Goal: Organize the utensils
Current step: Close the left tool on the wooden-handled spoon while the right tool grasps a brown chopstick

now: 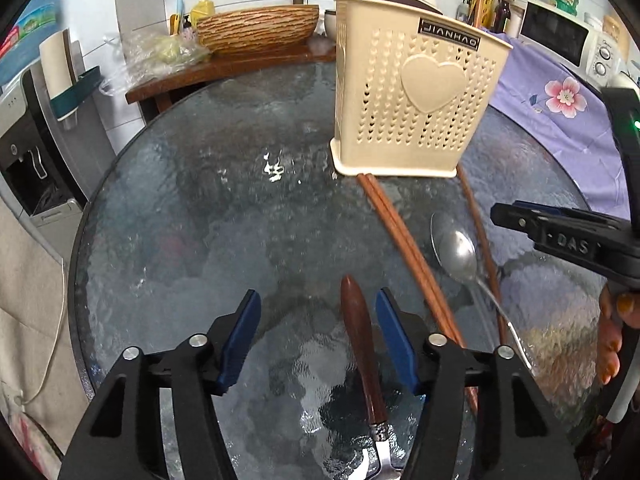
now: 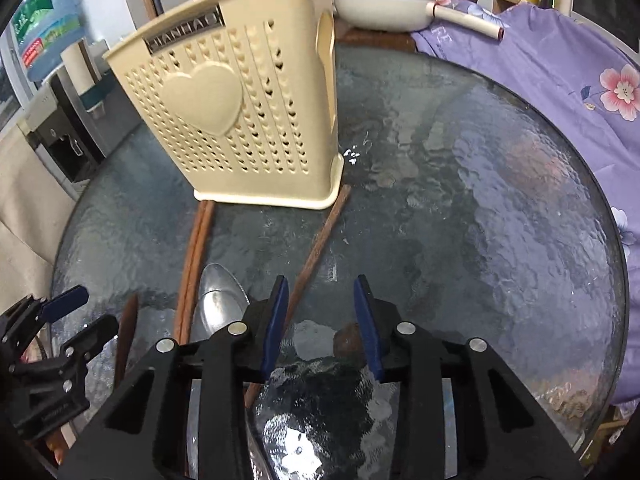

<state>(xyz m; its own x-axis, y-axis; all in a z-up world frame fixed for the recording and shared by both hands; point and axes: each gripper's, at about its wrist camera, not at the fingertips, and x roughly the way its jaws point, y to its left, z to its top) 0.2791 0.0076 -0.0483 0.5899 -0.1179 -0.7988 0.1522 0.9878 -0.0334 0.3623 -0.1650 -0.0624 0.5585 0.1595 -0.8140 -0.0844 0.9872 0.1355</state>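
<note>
A cream perforated utensil holder [image 1: 412, 100] with a heart stands on the round glass table [image 1: 224, 208]; it also shows in the right wrist view [image 2: 240, 120]. My left gripper [image 1: 318, 300] is open, its fingers either side of a wooden-handled utensil [image 1: 358, 332] lying on the glass. A pair of brown chopsticks [image 1: 400, 240], a metal spoon [image 1: 458, 252] and a single chopstick [image 1: 480, 232] lie to the right. My right gripper [image 2: 322, 286] is open and empty above the glass, beside the single chopstick [image 2: 320, 240] and the spoon [image 2: 218, 300].
A wooden side table [image 1: 224, 68] with a woven bowl [image 1: 256, 28] stands behind the glass table. A purple floral cloth [image 2: 560, 64] covers the right side, with a white pan [image 2: 384, 4] behind. A water dispenser [image 1: 28, 152] stands at the left.
</note>
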